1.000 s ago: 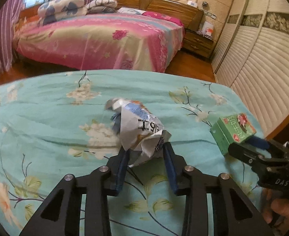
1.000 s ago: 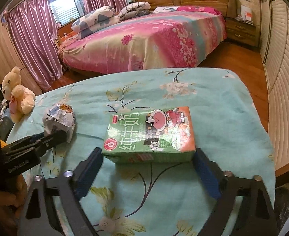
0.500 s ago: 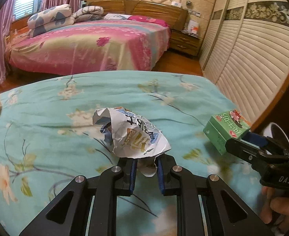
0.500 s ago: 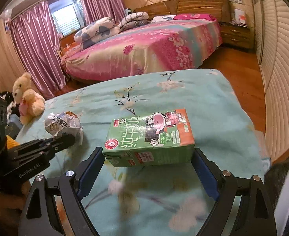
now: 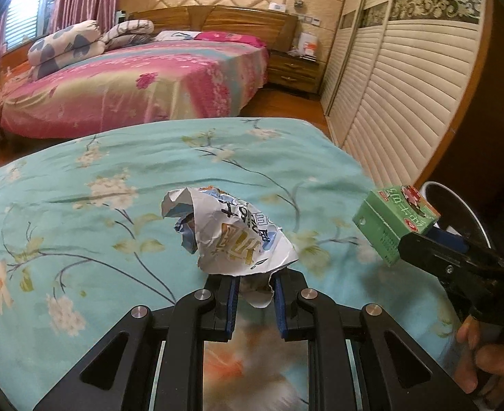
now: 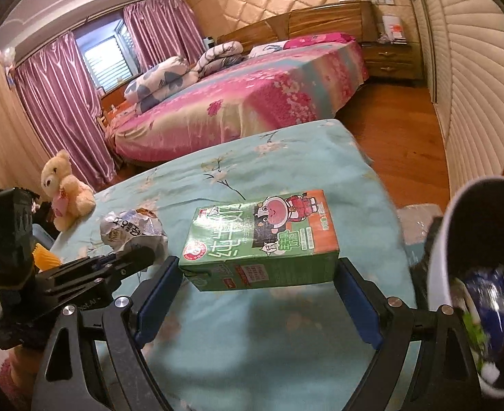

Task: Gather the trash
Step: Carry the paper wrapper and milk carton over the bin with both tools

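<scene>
My left gripper is shut on a crumpled white printed wrapper and holds it above the turquoise floral bedspread. The wrapper also shows in the right wrist view. My right gripper is shut on a green milk carton, held lengthwise between the blue pads, lifted off the bedspread. The carton also shows in the left wrist view. A white trash bin with trash inside stands at the right, beside the bed edge.
A teddy bear sits at the bedspread's far left edge. A pink bed stands beyond. Louvred wardrobe doors run along the right. The bin rim also shows in the left wrist view.
Both grippers have lifted their loads off the bedspread and moved right. The left jaws closed tight on the wrapper. The trash bin has come into the right wrist view.
</scene>
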